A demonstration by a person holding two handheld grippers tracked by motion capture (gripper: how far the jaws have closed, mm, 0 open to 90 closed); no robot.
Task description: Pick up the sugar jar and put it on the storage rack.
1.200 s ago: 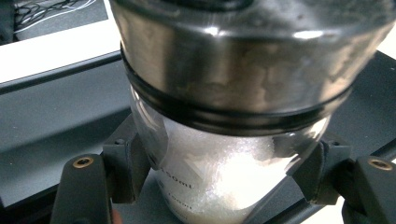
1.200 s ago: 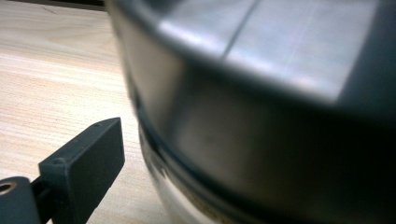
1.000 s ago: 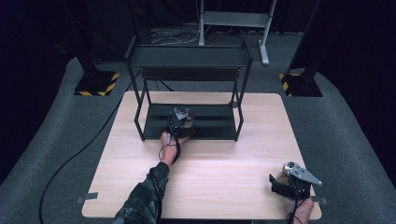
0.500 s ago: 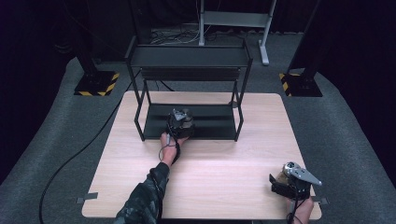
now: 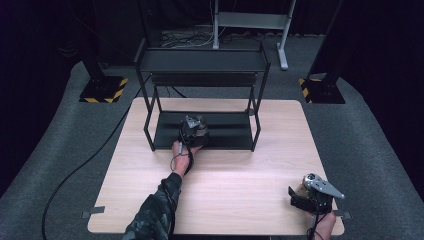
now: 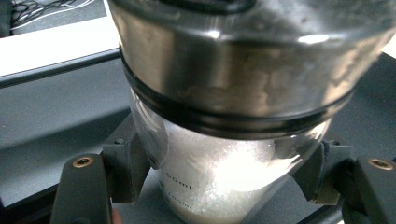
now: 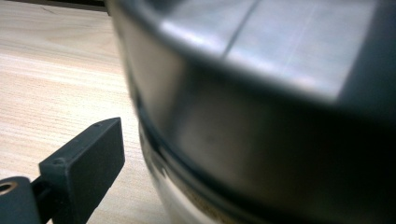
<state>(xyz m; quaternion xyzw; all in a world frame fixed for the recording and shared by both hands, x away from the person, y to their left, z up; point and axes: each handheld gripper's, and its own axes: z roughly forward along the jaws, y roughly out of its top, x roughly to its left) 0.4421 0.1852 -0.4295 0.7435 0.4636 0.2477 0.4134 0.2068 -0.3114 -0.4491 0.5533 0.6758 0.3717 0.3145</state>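
At the lower right of the high view, nearest us, our right claw [image 5: 311,197] rests at the table's [image 5: 235,175] front edge. Its own view puts a jar with a steel lid [image 7: 261,107] right up against the lens, one black jaw beside the jar's left flank with a sliver of wood between them; the other jaw is hidden, so we cannot tell whether this claw is clenched. We judge it is parked there with its jar, out of the other arm's way.

Farther in, near the frame's centre, our left claw [image 5: 192,131] reaches to the bottom shelf of the black rack [image 5: 200,60]. In the left gripper view both jaws press the glass sides of a shaker jar [image 6: 224,135] with white grains inside and a steel cap above a black ring: clenched on it low down, likely to keep it upright. The jar sits just above the dark shelf [image 6: 56,107], so we judge we are placing it there.
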